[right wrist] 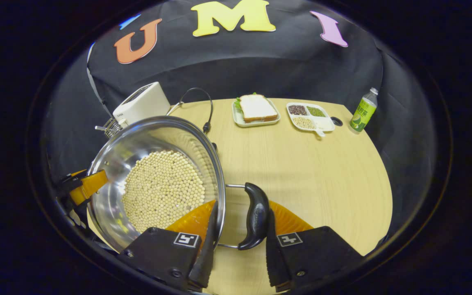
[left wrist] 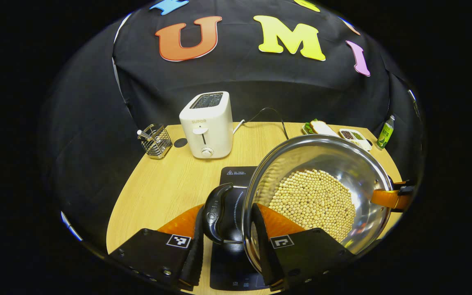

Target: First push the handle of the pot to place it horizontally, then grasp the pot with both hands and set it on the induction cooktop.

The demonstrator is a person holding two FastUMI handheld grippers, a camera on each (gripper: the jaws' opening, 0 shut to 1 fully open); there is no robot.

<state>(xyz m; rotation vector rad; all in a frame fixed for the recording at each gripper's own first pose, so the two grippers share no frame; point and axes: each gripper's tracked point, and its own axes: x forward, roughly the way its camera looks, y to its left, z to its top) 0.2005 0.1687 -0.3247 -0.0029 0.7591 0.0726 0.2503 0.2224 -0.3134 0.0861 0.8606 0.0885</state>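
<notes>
The left gripper (left wrist: 228, 246) reaches forward low over the table, its two fingers nearly upright and drawn in close, one on each side of what it grips: the left finger (left wrist: 193, 246) presses the outer face of a dark side handle, the right finger (left wrist: 262, 241) lies against the inside of a steel rim. The right gripper (right wrist: 240, 241) mirrors it on the opposite side, its left finger (right wrist: 209, 241) inside the rim and its right finger (right wrist: 271, 241) against the other handle. From each gripper's view, the other one's fingertip (left wrist: 387, 198) hooks over the far rim.
</notes>
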